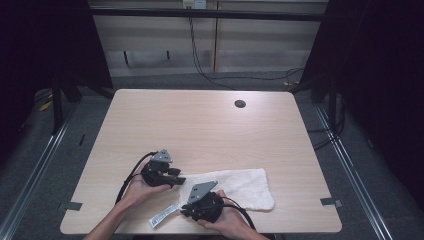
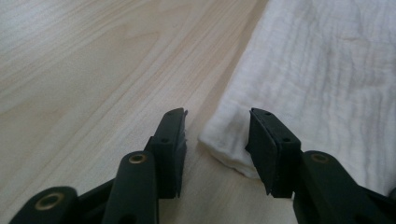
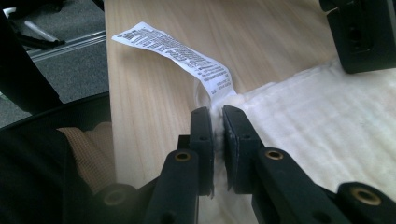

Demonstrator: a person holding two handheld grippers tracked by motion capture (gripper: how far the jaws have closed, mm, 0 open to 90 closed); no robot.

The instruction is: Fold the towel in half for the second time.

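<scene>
Two hand-held grippers work at the near edge of a light wooden table [image 1: 200,120], both at a white towel [image 1: 240,187] that lies flat on the near part of the top, right of centre. Nearest the person, the right gripper [image 3: 217,122] sits at the towel's near left corner with its jaws pinched almost together on a fold of the cloth, right where a printed care label [image 3: 177,53] is sewn on; in the high view this gripper [image 1: 186,210] is in the right hand [image 1: 225,220], and the label [image 1: 162,216] lies on the wood to the left of it, close to the table's near edge. A little farther in and to the left, the left gripper [image 2: 217,126], held in the left hand [image 1: 137,190], has its jaws parted with a clear gap, one on the bare wood and the other at the towel's far left corner [image 2: 224,144], which sits between them ungripped. From above, this gripper [image 1: 180,179] points right, its tips touching the towel's edge. Far across the table, a round cable hole [image 1: 240,104] is set near the far edge, and black cables [image 1: 210,70] trail over the grey floor beyond.
</scene>
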